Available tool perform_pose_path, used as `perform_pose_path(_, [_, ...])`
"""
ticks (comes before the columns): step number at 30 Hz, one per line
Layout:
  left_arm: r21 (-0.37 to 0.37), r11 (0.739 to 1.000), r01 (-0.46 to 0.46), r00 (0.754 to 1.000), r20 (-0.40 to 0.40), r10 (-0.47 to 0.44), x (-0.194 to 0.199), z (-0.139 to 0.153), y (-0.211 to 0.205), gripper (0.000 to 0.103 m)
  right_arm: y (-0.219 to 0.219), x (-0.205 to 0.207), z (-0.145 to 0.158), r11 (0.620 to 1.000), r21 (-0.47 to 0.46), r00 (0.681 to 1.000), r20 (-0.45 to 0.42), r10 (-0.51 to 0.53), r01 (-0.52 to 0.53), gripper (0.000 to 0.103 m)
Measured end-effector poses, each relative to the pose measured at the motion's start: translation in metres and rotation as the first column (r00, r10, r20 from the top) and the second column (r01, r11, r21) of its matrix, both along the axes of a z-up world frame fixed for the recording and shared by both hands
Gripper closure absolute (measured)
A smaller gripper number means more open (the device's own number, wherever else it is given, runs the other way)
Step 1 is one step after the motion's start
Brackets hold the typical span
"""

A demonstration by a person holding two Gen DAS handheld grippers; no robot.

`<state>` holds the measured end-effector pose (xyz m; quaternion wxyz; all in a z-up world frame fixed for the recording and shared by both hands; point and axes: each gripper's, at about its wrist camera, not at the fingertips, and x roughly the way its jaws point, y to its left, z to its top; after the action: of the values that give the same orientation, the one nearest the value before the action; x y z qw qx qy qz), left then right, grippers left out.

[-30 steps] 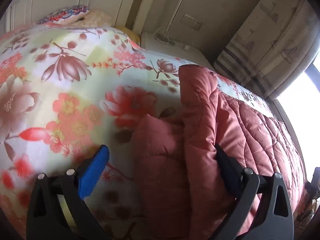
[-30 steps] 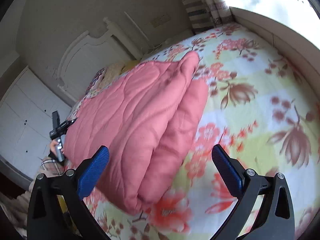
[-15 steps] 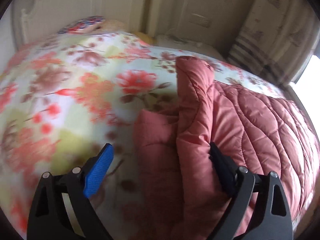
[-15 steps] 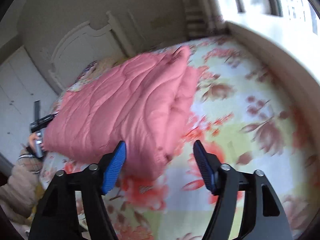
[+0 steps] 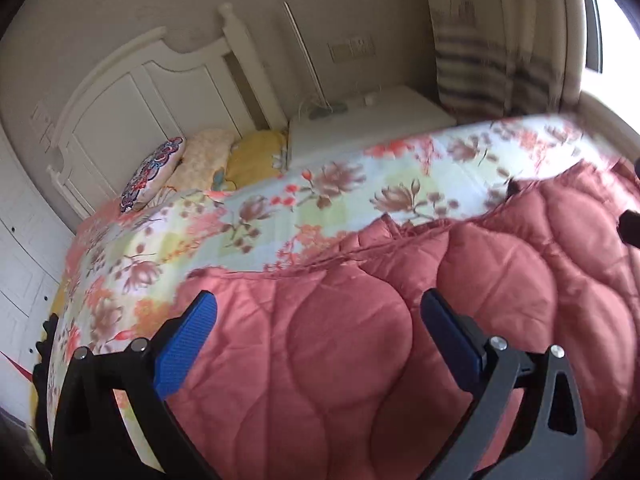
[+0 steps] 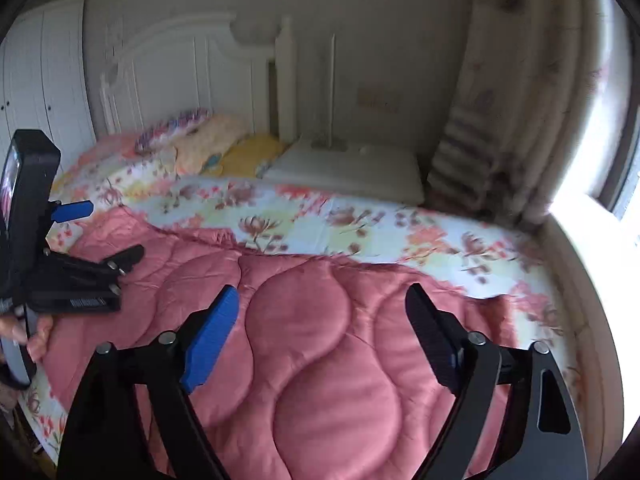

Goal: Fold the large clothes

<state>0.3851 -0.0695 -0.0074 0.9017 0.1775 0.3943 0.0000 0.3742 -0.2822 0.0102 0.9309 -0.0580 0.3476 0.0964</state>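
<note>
A folded pink quilted garment [image 5: 400, 328] lies across the near part of the flowered bed [image 5: 320, 184]; it also shows in the right wrist view [image 6: 328, 340]. My left gripper [image 5: 320, 332] is open and empty, hovering above the garment's left part. My right gripper [image 6: 320, 328] is open and empty above the garment's middle. The left gripper also shows at the left of the right wrist view [image 6: 100, 236], open, held over the garment's left end.
Pillows [image 5: 192, 164] lie at the white headboard [image 5: 132, 92]. A white bedside table [image 5: 368, 120] stands at the back. A striped curtain [image 5: 492, 36] and bright window are on the right. White wardrobe doors [image 6: 44, 80] stand at the left.
Both grippers have swung round from the garment's ends to face the headboard. They now look across the garment's long side. Both stayed open.
</note>
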Motion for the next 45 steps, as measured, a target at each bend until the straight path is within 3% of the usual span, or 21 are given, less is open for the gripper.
perform_pose_path(3, [-0.051, 0.999, 0.017, 0.999, -0.031, -0.019, 0.016, -0.026, 0.002, 0.002, 0.017, 0.037, -0.038, 0.996, -0.081, 0.993, -0.118, 0.022, -0.032, 0.022])
perform_pose_path(4, [-0.110, 0.994, 0.016, 0.999, -0.048, -0.021, 0.022, -0.034, 0.008, 0.002, 0.020, 0.049, -0.054, 0.989, -0.145, 0.989, -0.144, 0.011, -0.032, 0.021])
perform_pose_path(5, [-0.147, 0.989, 0.007, 0.998, -0.057, -0.016, 0.024, -0.037, 0.014, 0.002, 0.020, 0.048, -0.065, 0.987, -0.152, 0.987, -0.162, 0.016, -0.041, 0.015])
perform_pose_path(8, [-0.234, 0.972, 0.001, 0.996, -0.082, -0.021, 0.033, -0.047, 0.022, 0.002, -0.007, 0.057, -0.083, 0.999, 0.040, 0.982, -0.189, 0.029, -0.022, 0.014])
perform_pose_path(25, [-0.261, 0.965, -0.009, 0.997, -0.082, -0.013, 0.033, -0.051, 0.023, 0.002, -0.011, 0.054, -0.089, 0.995, 0.092, 0.984, -0.172, 0.044, -0.029, 0.013])
perform_pose_path(30, [-0.199, 0.979, -0.045, 0.985, -0.173, 0.010, 0.038, -0.035, 0.018, 0.002, -0.010, 0.055, -0.082, 0.998, 0.057, 0.978, -0.204, 0.035, -0.024, 0.012])
perform_pose_path(32, [-0.249, 0.968, -0.036, 0.992, -0.129, 0.003, 0.024, -0.009, 0.018, 0.002, -0.013, 0.042, -0.061, 0.999, 0.030, 0.980, -0.198, -0.006, 0.013, 0.012])
perform_pose_path(34, [-0.329, 0.944, 0.030, 0.998, -0.035, -0.043, 0.000, 0.021, 0.013, 0.002, -0.019, 0.017, -0.034, 0.996, 0.092, 0.993, -0.116, 0.028, -0.018, 0.012])
perform_pose_path(36, [-0.325, 0.942, 0.088, 0.996, 0.013, -0.089, -0.016, 0.029, 0.000, 0.002, -0.023, -0.006, -0.016, 0.992, 0.117, 0.997, -0.055, 0.051, -0.044, 0.012])
perform_pose_path(39, [-0.200, 0.967, 0.156, 0.988, 0.015, -0.156, -0.026, 0.008, -0.028, 0.002, -0.023, -0.023, -0.018, 0.995, 0.066, 0.996, -0.051, 0.071, -0.068, 0.012])
perform_pose_path(41, [-0.121, 0.981, 0.154, 0.986, -0.040, -0.160, -0.022, -0.024, -0.041, 0.002, -0.021, -0.019, -0.042, 0.998, 0.009, 0.993, -0.099, 0.063, -0.062, 0.012])
perform_pose_path(43, [-0.180, 0.974, 0.140, 0.989, -0.015, -0.145, -0.022, -0.042, -0.034, 0.002, -0.023, -0.009, -0.070, 0.998, 0.003, 0.987, -0.152, 0.058, -0.058, 0.011])
perform_pose_path(45, [-0.210, 0.970, 0.123, 0.991, -0.026, -0.131, -0.018, -0.042, -0.028, 0.002, -0.025, -0.008, -0.083, 0.997, 0.032, 0.992, -0.100, 0.079, -0.076, 0.005])
